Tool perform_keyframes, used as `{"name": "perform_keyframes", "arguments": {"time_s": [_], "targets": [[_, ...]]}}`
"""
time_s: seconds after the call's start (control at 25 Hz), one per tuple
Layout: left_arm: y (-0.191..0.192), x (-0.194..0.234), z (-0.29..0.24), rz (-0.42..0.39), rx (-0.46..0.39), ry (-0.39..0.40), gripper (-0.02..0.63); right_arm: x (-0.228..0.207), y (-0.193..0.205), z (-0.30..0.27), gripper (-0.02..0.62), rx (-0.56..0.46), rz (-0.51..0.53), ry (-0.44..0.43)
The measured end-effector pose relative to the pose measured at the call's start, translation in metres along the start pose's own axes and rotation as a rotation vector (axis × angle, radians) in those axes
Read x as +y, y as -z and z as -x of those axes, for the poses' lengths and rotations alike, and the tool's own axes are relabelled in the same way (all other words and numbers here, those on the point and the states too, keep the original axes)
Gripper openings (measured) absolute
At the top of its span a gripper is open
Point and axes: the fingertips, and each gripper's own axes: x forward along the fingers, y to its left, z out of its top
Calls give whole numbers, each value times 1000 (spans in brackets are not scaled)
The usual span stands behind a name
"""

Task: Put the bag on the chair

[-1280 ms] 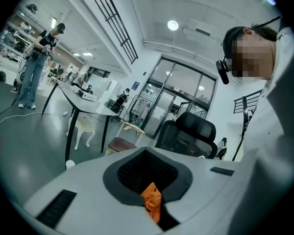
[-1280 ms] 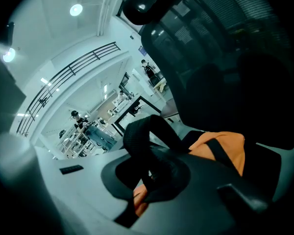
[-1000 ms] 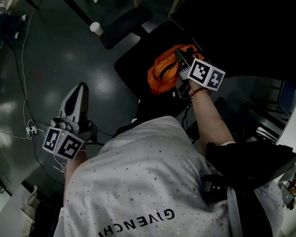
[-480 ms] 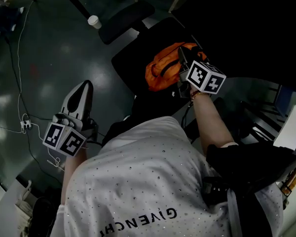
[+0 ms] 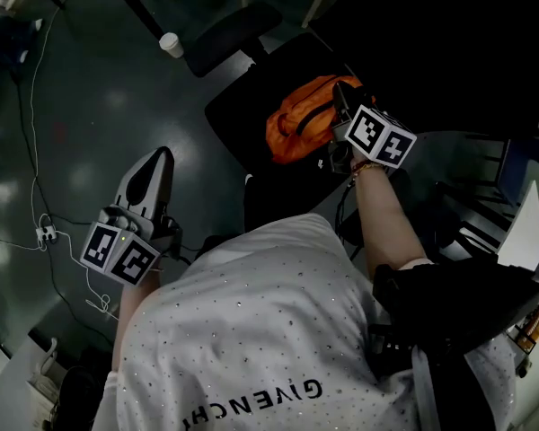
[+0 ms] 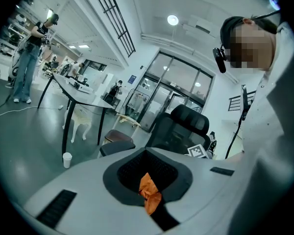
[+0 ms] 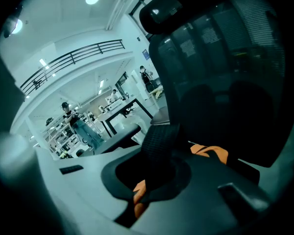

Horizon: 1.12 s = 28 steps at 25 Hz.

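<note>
Right gripper view: bag [image 7: 209, 153] between fingers [image 7: 83, 192]

dim head view; bright, fisheye-warped gripper views.

The bag [image 5: 298, 128] lies on the chair [image 5: 238, 128] seat, toward its right edge, with the right hand-held gripper [image 5: 344, 97] at the bag's right side. Beyond the seat is the armrest [image 5: 229, 36]. A paper cup [image 5: 171, 45] stands on the floor [image 5: 99, 106] just left of it. The left hand-held gripper [image 5: 157, 162] hangs over the floor, left of the chair.
</note>
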Motion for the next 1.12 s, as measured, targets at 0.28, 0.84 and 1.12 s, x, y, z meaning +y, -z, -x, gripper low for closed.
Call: {"name": "perform_keyframes", "arguments": {"time_s": [0.28,0.84,1.12], "targets": [[2,-2,26,10,-24,2,2,7,2,17,75,-28,4,-11],[-5,-2,76,-13,-94,38,1,-2,29,62,95,-105,-108,111],[-18,-17,92,-45,-153,70,0,-19,30,91,109,-129,-259,162]]}}
